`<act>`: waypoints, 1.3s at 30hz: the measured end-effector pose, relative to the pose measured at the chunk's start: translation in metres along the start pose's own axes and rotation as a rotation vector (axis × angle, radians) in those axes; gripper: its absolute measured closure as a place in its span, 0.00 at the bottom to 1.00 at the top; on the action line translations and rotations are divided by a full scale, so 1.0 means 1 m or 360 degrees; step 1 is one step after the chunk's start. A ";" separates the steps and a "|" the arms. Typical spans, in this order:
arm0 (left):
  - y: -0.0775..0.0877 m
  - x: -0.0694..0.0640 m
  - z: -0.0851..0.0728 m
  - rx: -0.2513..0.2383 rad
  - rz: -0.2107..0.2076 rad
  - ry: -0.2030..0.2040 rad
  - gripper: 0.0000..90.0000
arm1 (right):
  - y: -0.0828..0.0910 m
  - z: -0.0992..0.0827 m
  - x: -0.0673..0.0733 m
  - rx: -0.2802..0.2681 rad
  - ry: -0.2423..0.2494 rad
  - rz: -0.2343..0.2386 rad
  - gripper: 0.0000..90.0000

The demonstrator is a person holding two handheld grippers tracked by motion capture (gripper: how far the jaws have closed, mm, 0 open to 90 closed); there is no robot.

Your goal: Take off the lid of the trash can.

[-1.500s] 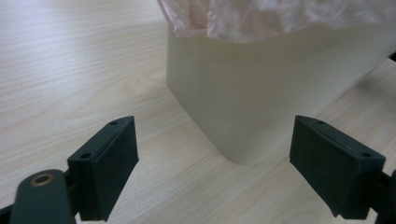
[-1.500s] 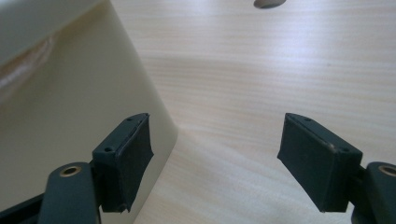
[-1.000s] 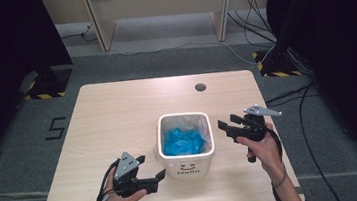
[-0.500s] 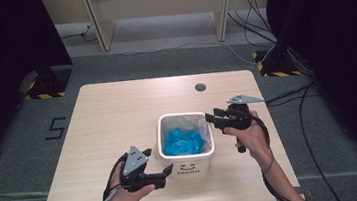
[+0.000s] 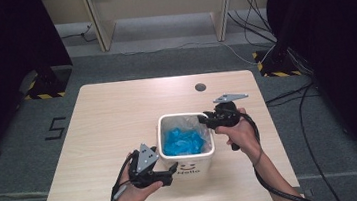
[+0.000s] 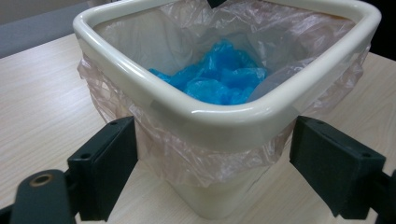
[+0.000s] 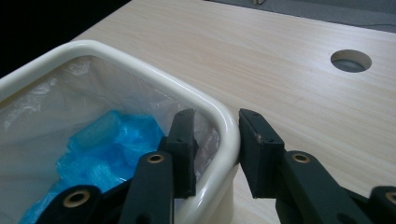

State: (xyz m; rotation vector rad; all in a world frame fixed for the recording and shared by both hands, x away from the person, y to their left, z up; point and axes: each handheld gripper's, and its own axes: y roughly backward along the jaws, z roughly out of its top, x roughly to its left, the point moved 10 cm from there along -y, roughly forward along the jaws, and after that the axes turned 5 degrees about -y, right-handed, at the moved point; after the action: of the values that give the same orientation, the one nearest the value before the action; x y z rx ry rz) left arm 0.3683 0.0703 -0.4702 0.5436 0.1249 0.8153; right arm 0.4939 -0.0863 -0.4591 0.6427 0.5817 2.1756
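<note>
The cream bin [image 5: 186, 145] stands right of centre on the bench [image 5: 108, 118]. The right claw [image 7: 215, 144] straddles its rim, jaws just closing to pinch the plastic liner [image 6: 205, 154] (blue waste [image 6: 219, 77] inside). The left claw [image 6: 212, 158] gapes wide around a lower corner, probably to steady it.

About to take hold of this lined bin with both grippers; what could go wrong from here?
1. The right gripper straddles the bin rim, jaws just closing; it may pinch and tear the thin liner.
2. The open left gripper brackets the bin's corner; a push could tip it, spilling the blue waste.
</note>
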 end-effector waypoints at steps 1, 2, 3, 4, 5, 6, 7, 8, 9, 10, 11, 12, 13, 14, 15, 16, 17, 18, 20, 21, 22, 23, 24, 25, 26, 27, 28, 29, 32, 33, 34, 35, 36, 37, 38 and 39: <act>0.000 0.000 0.000 -0.0001 0.0002 -0.0006 0.17 | 0.000 0.000 0.000 0.0012 0.0012 -0.0012 0.76; 0.001 0.000 0.001 -0.0003 -0.0002 -0.0005 0.17 | 0.001 0.001 0.000 0.0013 0.0028 -0.0023 0.76; 0.001 0.000 0.001 -0.0006 0.0000 0.0002 0.16 | 0.001 0.001 0.001 0.0017 0.0029 -0.0035 0.77; 0.002 0.000 0.002 -0.0008 0.0002 0.0001 0.16 | 0.001 0.002 0.001 0.0020 0.0039 -0.0041 0.77; 0.003 0.000 0.002 -0.0012 0.0007 -0.0009 0.17 | 0.001 0.002 0.001 0.0023 0.0036 -0.0047 0.78; 0.005 0.001 0.004 -0.0017 0.0010 -0.0014 0.17 | 0.001 0.004 0.001 0.0014 0.0039 -0.0050 0.78; 0.006 0.001 0.005 -0.0024 0.0012 -0.0018 0.17 | 0.002 0.005 0.002 0.0004 0.0040 -0.0051 0.78; 0.006 0.002 0.006 -0.0032 0.0014 -0.0011 0.17 | 0.003 0.006 0.003 -0.0001 0.0054 -0.0057 0.79; 0.007 0.002 0.006 -0.0036 0.0016 -0.0001 0.17 | 0.003 0.006 0.003 0.0006 0.0068 -0.0064 0.79; 0.008 0.003 0.006 -0.0030 0.0019 -0.0011 0.17 | 0.004 0.006 0.004 0.0012 0.0069 -0.0068 0.79; 0.008 0.003 0.007 -0.0030 0.0022 -0.0017 0.17 | 0.005 0.008 0.004 0.0007 0.0074 -0.0070 0.79; 0.009 0.003 0.008 -0.0039 0.0020 -0.0015 0.17 | 0.006 0.010 0.004 0.0000 0.0068 -0.0073 0.79; 0.009 0.003 0.008 -0.0045 0.0019 -0.0011 0.17 | 0.008 0.012 0.004 -0.0017 0.0061 -0.0069 0.79; 0.010 0.003 0.008 -0.0047 0.0020 -0.0006 0.18 | 0.009 0.014 0.004 -0.0026 0.0053 -0.0066 0.79; 0.010 0.003 0.008 -0.0042 0.0018 -0.0005 0.17 | 0.010 0.015 0.004 -0.0030 0.0050 -0.0057 0.79; 0.011 0.003 0.007 -0.0040 0.0014 -0.0005 0.17 | 0.011 0.016 0.005 -0.0030 0.0051 -0.0043 0.79; 0.011 0.002 0.007 -0.0040 0.0011 -0.0005 0.17 | 0.012 0.018 0.006 -0.0036 0.0059 -0.0036 0.79; 0.011 0.002 0.008 -0.0049 0.0009 -0.0003 0.18 | 0.014 0.020 0.007 -0.0045 0.0065 -0.0031 0.79; 0.012 0.002 0.009 -0.0059 0.0010 -0.0001 0.17 | 0.016 0.023 0.009 -0.0053 0.0066 -0.0003 0.79; 0.012 0.001 0.010 -0.0059 0.0008 -0.0009 0.17 | 0.018 0.025 0.010 -0.0058 0.0067 0.0008 0.79; 0.013 0.001 0.010 -0.0061 0.0006 -0.0015 0.17 | 0.019 0.027 0.011 -0.0063 0.0071 0.0016 0.79; 0.014 0.000 0.011 -0.0069 0.0002 -0.0018 0.17 | 0.021 0.028 0.012 -0.0070 0.0067 0.0025 0.79; 0.015 0.001 0.011 -0.0073 0.0005 -0.0016 0.17 | 0.024 0.030 0.012 -0.0083 0.0066 0.0039 0.79; 0.015 0.001 0.010 -0.0071 0.0010 -0.0013 0.17 | 0.026 0.032 0.012 -0.0091 0.0064 0.0051 0.79; 0.016 0.001 0.009 -0.0065 0.0008 -0.0018 0.17 | 0.028 0.032 0.012 -0.0091 0.0052 0.0062 0.80; 0.017 0.002 0.008 -0.0066 0.0004 -0.0015 0.17 | 0.030 0.033 0.010 -0.0102 0.0047 0.0067 0.79; 0.017 0.002 0.007 -0.0070 -0.0003 -0.0011 0.17 | 0.034 0.034 0.009 -0.0112 0.0044 0.0071 0.80; 0.018 0.003 0.006 -0.0075 -0.0008 -0.0002 0.17 | 0.037 0.034 0.007 -0.0120 0.0036 0.0073 0.80; 0.019 0.002 0.002 -0.0080 -0.0028 0.0012 0.17 | 0.046 0.033 -0.003 -0.0124 0.0011 0.0068 0.79; 0.020 0.001 0.001 -0.0080 -0.0036 0.0013 0.17 | 0.048 0.032 -0.006 -0.0127 0.0005 0.0064 0.79; 0.020 0.001 0.000 -0.0083 -0.0042 0.0019 0.17 | 0.052 0.031 -0.011 -0.0132 -0.0006 0.0057 0.79; 0.020 0.001 -0.002 -0.0087 -0.0041 0.0025 0.17 | 0.056 0.030 -0.015 -0.0135 -0.0010 0.0052 0.79; 0.020 0.001 -0.004 -0.0087 -0.0048 0.0027 0.17 | 0.059 0.029 -0.019 -0.0137 -0.0023 0.0049 0.79; 0.020 0.001 -0.005 -0.0088 -0.0059 0.0028 0.17 | 0.062 0.028 -0.023 -0.0139 -0.0033 0.0041 0.79; 0.020 0.001 -0.006 -0.0092 -0.0068 0.0034 0.17 | 0.065 0.027 -0.027 -0.0140 -0.0039 0.0029 0.79; 0.020 0.002 -0.008 -0.0100 -0.0074 0.0035 0.17 | 0.067 0.026 -0.030 -0.0142 -0.0040 0.0019 0.79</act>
State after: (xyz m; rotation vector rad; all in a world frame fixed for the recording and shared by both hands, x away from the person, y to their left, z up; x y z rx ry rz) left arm 0.3538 0.0864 -0.4668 0.4712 0.1312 0.7778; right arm 0.4902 -0.1445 -0.4076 0.6259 0.4657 2.1883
